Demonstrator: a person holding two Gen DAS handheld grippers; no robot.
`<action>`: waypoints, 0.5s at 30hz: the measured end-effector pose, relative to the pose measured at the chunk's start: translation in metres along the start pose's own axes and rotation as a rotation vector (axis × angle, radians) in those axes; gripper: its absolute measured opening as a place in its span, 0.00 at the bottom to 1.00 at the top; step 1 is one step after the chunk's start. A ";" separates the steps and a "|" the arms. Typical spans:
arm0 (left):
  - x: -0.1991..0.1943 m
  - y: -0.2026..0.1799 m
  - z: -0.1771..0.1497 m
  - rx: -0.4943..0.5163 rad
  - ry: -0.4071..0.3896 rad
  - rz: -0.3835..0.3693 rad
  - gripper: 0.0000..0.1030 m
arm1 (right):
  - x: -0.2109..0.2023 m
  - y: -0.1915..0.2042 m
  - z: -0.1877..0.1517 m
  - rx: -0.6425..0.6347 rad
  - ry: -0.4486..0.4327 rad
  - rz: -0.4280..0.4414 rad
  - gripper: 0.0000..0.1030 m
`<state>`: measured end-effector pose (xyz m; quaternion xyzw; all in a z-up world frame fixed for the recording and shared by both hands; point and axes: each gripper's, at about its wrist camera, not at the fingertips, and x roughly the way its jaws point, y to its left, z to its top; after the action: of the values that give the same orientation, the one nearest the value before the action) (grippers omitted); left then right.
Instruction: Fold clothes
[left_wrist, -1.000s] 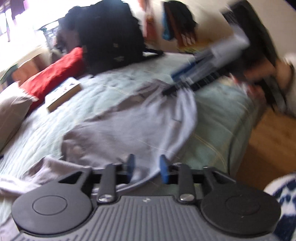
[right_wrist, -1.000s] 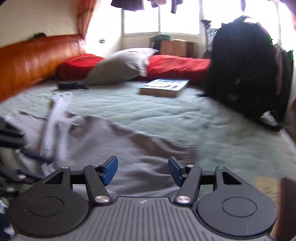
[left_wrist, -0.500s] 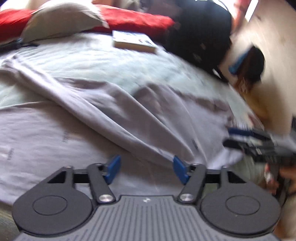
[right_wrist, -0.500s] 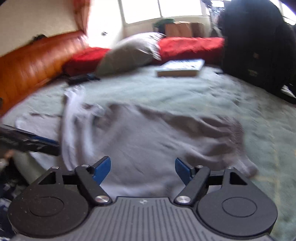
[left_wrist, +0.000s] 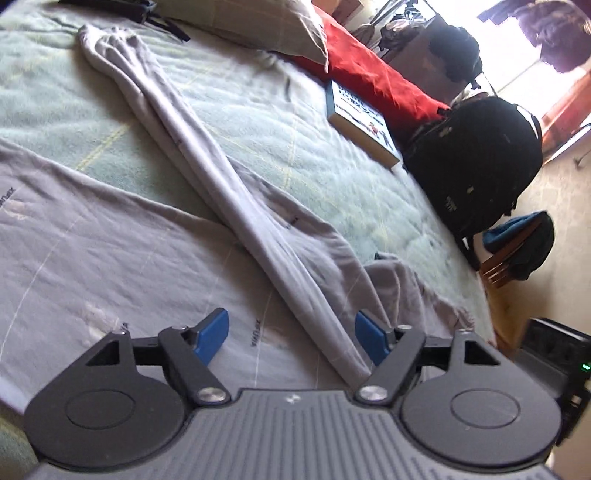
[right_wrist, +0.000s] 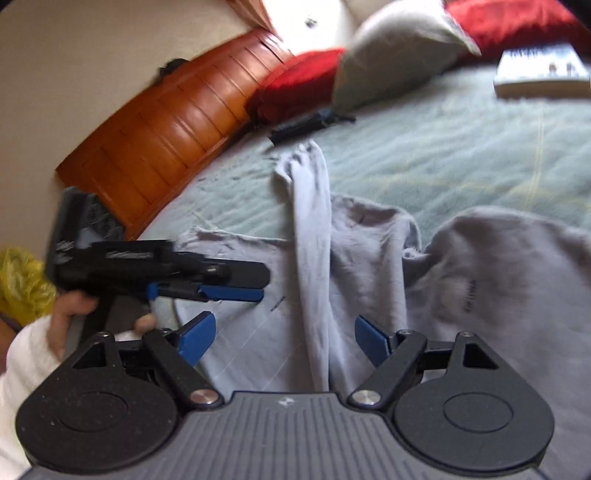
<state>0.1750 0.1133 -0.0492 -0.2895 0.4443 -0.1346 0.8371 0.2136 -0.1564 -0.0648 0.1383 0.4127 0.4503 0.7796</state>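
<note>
A grey long-sleeved shirt (left_wrist: 110, 258) lies spread on the pale green blanket (left_wrist: 258, 122) of a bed. One sleeve (left_wrist: 207, 162) runs in a long narrow band across it. My left gripper (left_wrist: 291, 338) hovers low over the shirt, its jaws opening, and the sleeve's near end lies loose between them by the right pad. My right gripper (right_wrist: 283, 339) is also opening, above the same sleeve (right_wrist: 314, 258), with nothing pinched. To its left a hand holds the left gripper (right_wrist: 258, 286).
A book (left_wrist: 364, 122), a grey pillow (left_wrist: 258, 22) and red pillows (left_wrist: 369, 70) lie at the far side. A black backpack (left_wrist: 476, 170) stands at the bed's corner. A wooden headboard (right_wrist: 177, 122) and a yellow bag (right_wrist: 18, 284) flank the left.
Both grippers' jaws have spread wider. The left one rolled and swept sideways along the bed. The sleeve, blurred in motion by the left gripper before, now lies still and stretched across the shirt.
</note>
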 end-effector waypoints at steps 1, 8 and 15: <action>0.001 0.002 0.002 -0.006 0.001 -0.010 0.74 | 0.007 -0.003 0.002 0.017 0.014 0.020 0.84; 0.010 0.015 0.017 -0.059 0.020 -0.079 0.75 | 0.041 -0.002 0.014 0.033 0.058 0.079 0.85; 0.019 0.027 0.026 -0.109 0.029 -0.126 0.76 | 0.059 0.005 0.028 0.003 0.048 0.095 0.85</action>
<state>0.2065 0.1356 -0.0663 -0.3599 0.4440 -0.1669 0.8035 0.2472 -0.1010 -0.0748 0.1480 0.4249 0.4893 0.7471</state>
